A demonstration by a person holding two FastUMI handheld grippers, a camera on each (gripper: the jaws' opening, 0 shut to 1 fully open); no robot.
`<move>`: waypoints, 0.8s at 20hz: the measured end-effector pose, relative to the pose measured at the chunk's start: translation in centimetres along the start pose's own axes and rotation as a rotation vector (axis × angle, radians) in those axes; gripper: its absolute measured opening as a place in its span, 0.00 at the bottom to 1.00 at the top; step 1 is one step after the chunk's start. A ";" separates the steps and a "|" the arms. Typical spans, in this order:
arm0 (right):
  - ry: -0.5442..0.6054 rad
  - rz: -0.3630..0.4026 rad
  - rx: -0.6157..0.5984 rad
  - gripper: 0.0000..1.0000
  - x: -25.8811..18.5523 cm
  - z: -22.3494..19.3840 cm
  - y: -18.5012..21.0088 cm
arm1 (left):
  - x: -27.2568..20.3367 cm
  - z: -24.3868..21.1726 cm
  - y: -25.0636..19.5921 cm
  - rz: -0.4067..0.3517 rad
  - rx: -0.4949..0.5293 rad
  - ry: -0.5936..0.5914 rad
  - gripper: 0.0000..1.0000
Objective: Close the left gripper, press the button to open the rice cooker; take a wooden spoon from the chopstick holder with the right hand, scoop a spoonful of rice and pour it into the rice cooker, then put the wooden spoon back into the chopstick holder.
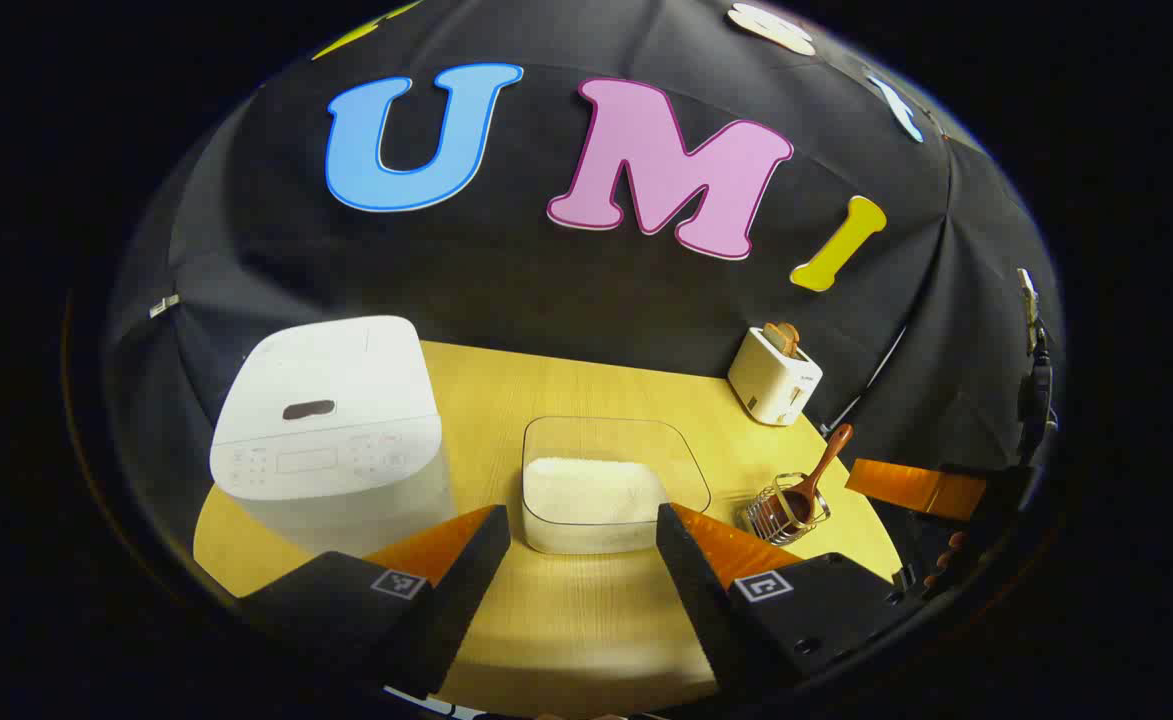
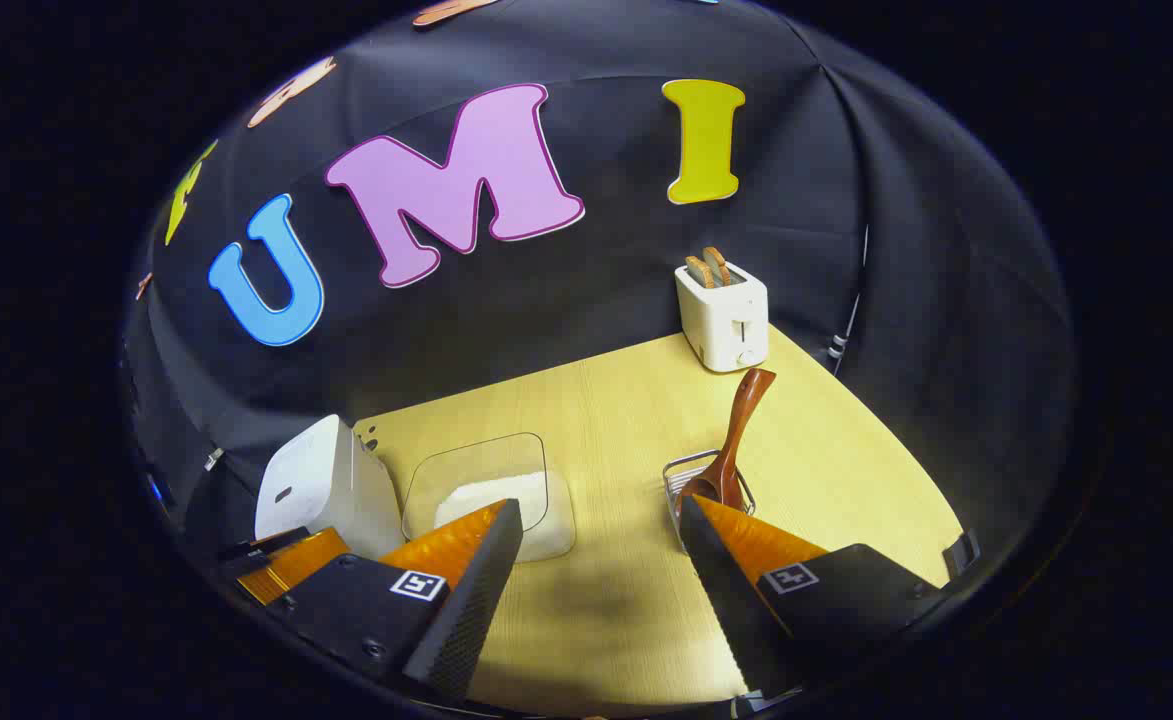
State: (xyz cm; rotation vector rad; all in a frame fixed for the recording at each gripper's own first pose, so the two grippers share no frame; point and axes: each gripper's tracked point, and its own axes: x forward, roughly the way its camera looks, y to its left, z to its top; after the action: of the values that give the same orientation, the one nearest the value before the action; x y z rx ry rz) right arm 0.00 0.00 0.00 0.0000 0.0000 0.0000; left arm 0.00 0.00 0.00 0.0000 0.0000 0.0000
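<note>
A white rice cooker [image 1: 331,420] with its lid down stands at the left of the yellow table [image 1: 586,620]; its dark button [image 1: 308,409] sits on the lid. A clear box of rice [image 1: 601,485] lies in the middle. A wooden spoon [image 1: 814,480] leans in a wire chopstick holder [image 1: 784,510] at the right. My left gripper [image 1: 581,525] hangs open in front of the rice box. My right gripper [image 2: 601,515] is open above the table, with the wooden spoon [image 2: 736,440] and chopstick holder [image 2: 691,480] just beyond its right finger. The rice cooker [image 2: 326,490] and rice box [image 2: 491,495] lie to its left.
A white toaster [image 1: 774,375] with toast slices stands at the back right by the wall, toaster [image 2: 723,315] with a cable beside it. The other gripper [image 1: 931,495] and a hand show at the far right of the left gripper view.
</note>
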 end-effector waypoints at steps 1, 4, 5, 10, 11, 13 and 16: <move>0.000 0.000 -0.003 0.99 -0.1 0.0 0.0 | -0.1 -0.1 -0.1 -0.002 0.005 -0.003 0.95; 0.006 0.000 -0.008 0.99 -0.6 -0.4 -0.2 | -0.5 -0.3 -0.5 -0.005 0.010 -0.003 0.96; 0.007 -0.002 -0.008 0.99 -0.8 -0.5 -0.3 | -0.5 -0.6 -0.5 -0.004 0.009 0.001 0.96; 0.034 -0.027 -0.011 0.99 -1.7 -1.6 -1.5 | -0.9 -3.0 -0.1 0.005 -0.062 0.067 0.92; 0.039 -0.031 -0.015 0.99 -2.0 -1.9 -1.6 | -1.0 -3.3 0.0 0.007 -0.071 0.070 0.95; 0.052 -0.034 -0.024 0.99 -2.3 -2.5 -1.8 | -1.3 -3.6 0.2 0.016 -0.072 0.071 0.96; 0.059 -0.033 -0.043 0.99 -2.5 -2.9 -1.7 | -1.7 -3.6 0.2 0.016 -0.059 0.061 0.96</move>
State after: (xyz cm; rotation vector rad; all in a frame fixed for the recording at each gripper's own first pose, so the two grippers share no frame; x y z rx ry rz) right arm -2.50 -1.66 -2.87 -0.0427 0.0591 -0.0333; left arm -1.75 0.19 -3.57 -0.0589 0.0613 0.0159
